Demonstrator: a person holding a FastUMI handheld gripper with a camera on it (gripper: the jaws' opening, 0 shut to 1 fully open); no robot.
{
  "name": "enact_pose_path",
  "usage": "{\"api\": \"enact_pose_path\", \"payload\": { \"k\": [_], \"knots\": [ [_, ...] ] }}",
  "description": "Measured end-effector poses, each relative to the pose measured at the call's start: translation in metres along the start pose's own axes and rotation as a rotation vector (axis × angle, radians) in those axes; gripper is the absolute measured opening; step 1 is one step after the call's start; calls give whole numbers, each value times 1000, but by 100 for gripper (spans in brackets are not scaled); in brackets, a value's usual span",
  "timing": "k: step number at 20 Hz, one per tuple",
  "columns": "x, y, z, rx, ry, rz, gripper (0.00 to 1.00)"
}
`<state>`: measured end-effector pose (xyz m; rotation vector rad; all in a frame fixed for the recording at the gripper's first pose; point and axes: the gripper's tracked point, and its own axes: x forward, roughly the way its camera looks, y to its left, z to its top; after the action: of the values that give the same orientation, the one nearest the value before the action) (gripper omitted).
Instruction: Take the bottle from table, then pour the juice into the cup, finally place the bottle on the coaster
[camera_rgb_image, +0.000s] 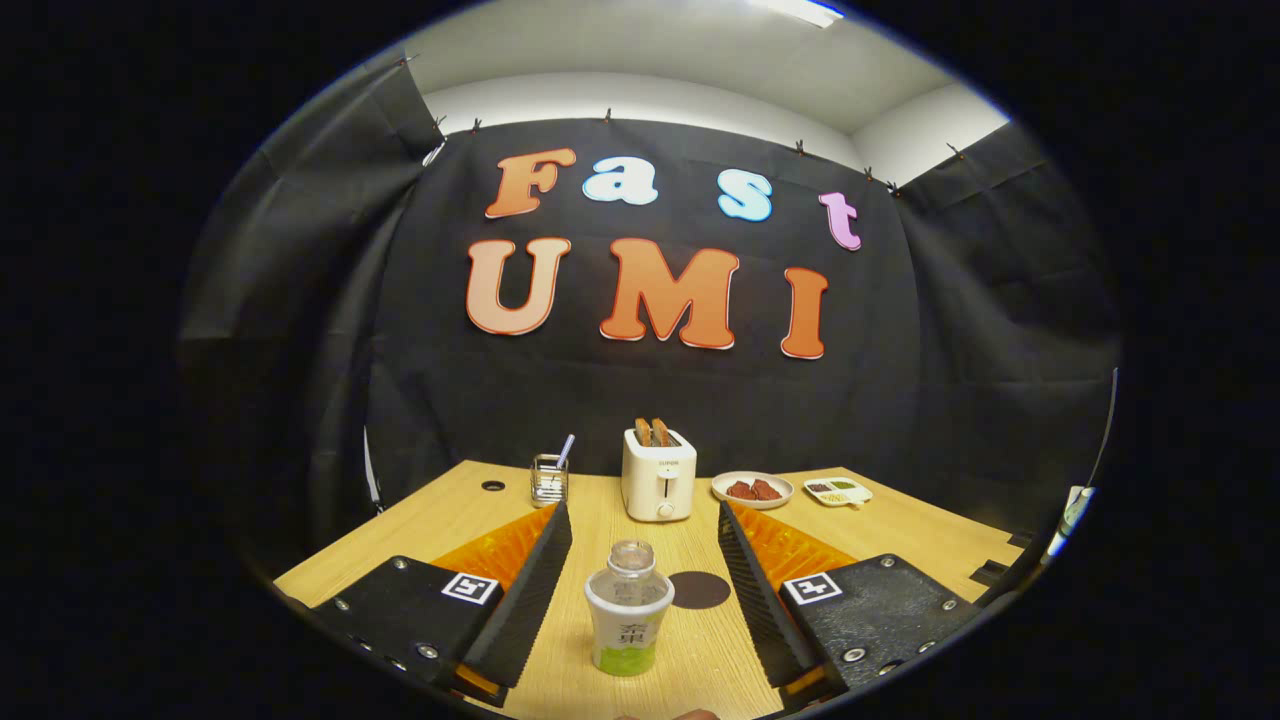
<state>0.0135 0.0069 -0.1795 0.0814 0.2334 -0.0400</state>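
Two claw (645, 520) fingers flank bottle (628, 608); toaster (658, 474) beyond.

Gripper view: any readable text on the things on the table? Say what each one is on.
None reads cleanly.
Bottle: printed characters on its label, too small to quote reliably.
Toaster: a small word on its front, too blurred to read.
Gripper: a square black-and-white coded tag on each side, no words. It is open, with the bottle standing between its fingers, untouched.
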Motion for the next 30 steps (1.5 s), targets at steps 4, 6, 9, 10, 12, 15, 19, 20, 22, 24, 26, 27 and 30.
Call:
{"api": "enact_pose_path", "payload": {
  "k": [4,6,9,10,12,15,19,20,22,24,26,27,30],
  "knots": [
    [8,12,-34,-7,69,18,88],
    [14,18,-55,-4,109,29,88],
    [21,17,-78,10,134,17,89],
    [23,17,-87,29,146,15,88],
    [28,17,-108,77,187,22,88],
    [33,23,-133,153,251,52,86],
    [36,22,-153,161,296,47,80],
    [39,25,-159,152,299,58,76],
    [41,26,-157,107,293,58,70],
    [42,25,-159,95,305,51,66],
    [41,28,-158,95,309,65,63],
    [40,31,-156,93,307,80,61],
    [39,37,-155,141,320,122,58]
  ]
}}
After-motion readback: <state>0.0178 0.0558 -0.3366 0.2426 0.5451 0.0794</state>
